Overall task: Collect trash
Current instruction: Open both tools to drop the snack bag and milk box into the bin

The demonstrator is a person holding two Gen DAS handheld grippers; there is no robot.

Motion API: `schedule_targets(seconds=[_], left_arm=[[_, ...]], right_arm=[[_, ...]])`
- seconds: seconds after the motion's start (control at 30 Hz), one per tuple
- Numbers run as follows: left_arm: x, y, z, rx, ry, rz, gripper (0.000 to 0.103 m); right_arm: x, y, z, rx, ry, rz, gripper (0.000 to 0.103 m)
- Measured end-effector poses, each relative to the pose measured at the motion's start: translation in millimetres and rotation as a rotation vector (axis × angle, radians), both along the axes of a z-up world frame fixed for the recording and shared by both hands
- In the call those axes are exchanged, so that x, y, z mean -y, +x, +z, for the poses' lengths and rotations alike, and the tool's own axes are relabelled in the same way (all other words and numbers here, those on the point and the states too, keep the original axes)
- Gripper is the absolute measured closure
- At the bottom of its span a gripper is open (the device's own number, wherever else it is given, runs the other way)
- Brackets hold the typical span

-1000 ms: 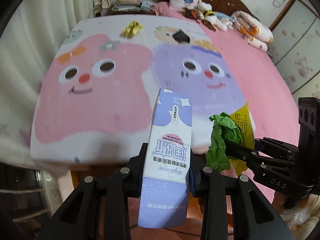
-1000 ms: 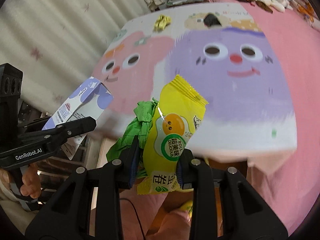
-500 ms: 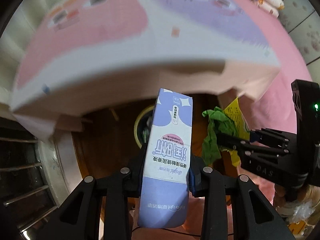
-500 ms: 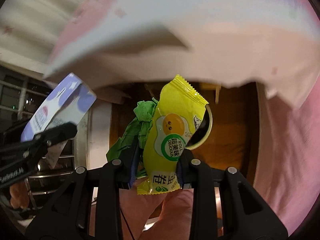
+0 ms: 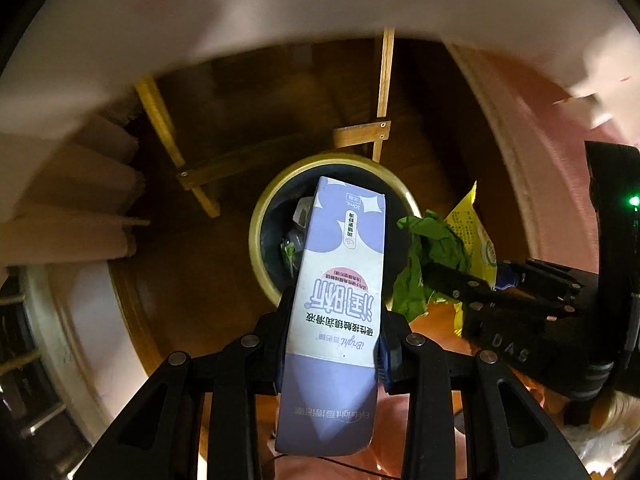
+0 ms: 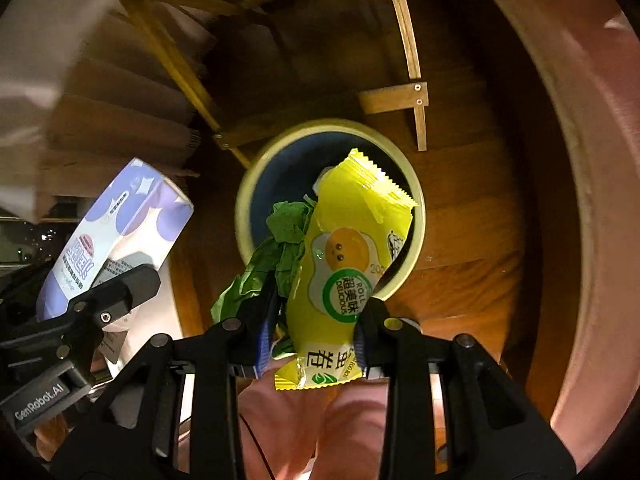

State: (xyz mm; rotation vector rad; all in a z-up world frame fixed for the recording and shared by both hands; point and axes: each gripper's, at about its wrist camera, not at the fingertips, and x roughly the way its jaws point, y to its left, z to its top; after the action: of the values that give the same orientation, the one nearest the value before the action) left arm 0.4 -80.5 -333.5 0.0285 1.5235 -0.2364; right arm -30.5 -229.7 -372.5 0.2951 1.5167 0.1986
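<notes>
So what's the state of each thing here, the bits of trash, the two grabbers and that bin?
Left gripper: shut on the purple carton, held over the bin.
Right gripper: shut on the yellow snack wrapper and the green crumpled paper together.
Trash bin: open, on the floor, some trash already inside.

Both our grippers loaded, pointing down, side by side.
Our left gripper (image 5: 334, 332) has its jaws clamped on the sides of a purple carton (image 5: 340, 280). Our right gripper (image 6: 316, 320) pinches a yellow snack wrapper (image 6: 344, 264) plus crumpled green paper (image 6: 276, 248), close alongside the left, fingers angled toward it.
</notes>
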Motion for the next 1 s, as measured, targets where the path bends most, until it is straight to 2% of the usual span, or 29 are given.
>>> schedule_targets(seconds=[0.13, 0.3, 0.43, 0.5, 0.53, 0.67, 0.77, 1.0], left_arm=[[3.0, 21.2, -37.3, 0.003, 0.014, -0.026, 0.071], [6.1, 32.8, -70.1, 0.013, 0.029, -0.062, 0.070], [5.9, 38.2, -88.6, 0.023, 0.038, -0.068, 0.067], [2.9, 39.3, -93.2, 0.022, 0.040, -0.058, 0.065], [0.6, 39.8, -96.0, 0.018, 0.038, -0.056, 0.059], [-11.5, 43.3, -103.5, 0.001, 0.054, -0.036, 0.032], [-22.8, 43.5, -101.0, 0.009, 0.060, -0.020, 0.019], [-40.4, 36.1, -74.2, 0.037, 0.079, 0.002, 0.017]], right_arm=[[-4.1, 11.1, -40.1, -0.013, -0.028, 0.007, 0.074], [-6.9, 19.1, -68.3, -0.018, -0.052, 0.012, 0.072], [-16.4, 30.5, -83.3, -0.028, -0.062, 0.034, 0.063], [-21.1, 31.2, -89.6, -0.032, -0.070, 0.058, 0.055], [-22.4, 33.4, -94.8, -0.032, -0.071, 0.065, 0.048], [-24.5, 33.7, -96.8, -0.027, -0.091, 0.072, 0.043], [-25.2, 32.5, -90.5, -0.012, -0.096, 0.073, 0.040], [-27.0, 23.8, -61.3, 0.004, -0.092, 0.044, 0.040]])
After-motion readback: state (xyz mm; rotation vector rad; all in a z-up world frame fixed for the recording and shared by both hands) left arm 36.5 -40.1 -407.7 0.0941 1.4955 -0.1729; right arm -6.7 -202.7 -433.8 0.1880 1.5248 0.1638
